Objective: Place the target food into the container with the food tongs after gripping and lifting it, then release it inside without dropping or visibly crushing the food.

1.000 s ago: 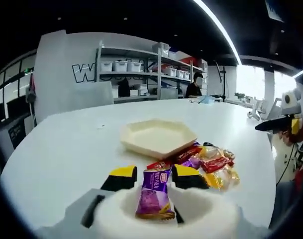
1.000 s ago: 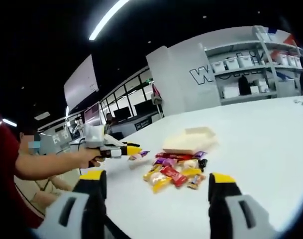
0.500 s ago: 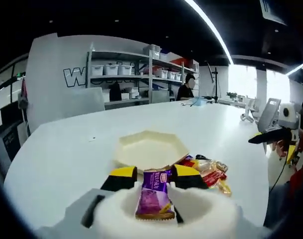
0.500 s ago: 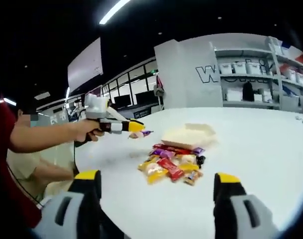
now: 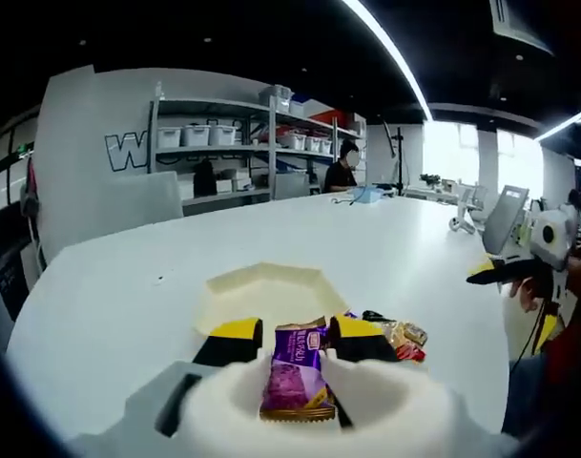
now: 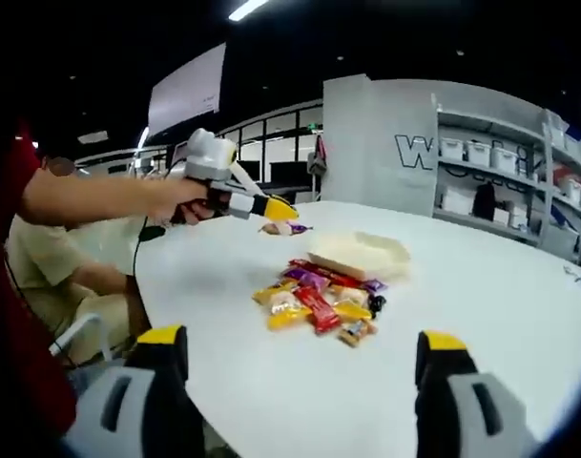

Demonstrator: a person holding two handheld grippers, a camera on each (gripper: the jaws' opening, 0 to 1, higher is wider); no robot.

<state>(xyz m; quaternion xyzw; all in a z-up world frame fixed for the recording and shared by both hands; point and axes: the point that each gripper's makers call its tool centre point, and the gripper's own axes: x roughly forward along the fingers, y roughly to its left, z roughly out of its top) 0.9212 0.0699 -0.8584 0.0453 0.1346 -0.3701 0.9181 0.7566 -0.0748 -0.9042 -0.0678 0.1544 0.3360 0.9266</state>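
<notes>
Gripping: the left gripper pinched a purple packet, held just above the tray.
Right gripper: jaws were spread, empty.
Pile: wrapped snacks lay beside the tray.

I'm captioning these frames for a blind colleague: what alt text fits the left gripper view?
The left gripper holds a purple-wrapped snack between its yellow-tipped jaws, just short of a shallow cream hexagonal tray on a white table. A pile of wrapped sweets lies right of the tray.
</notes>
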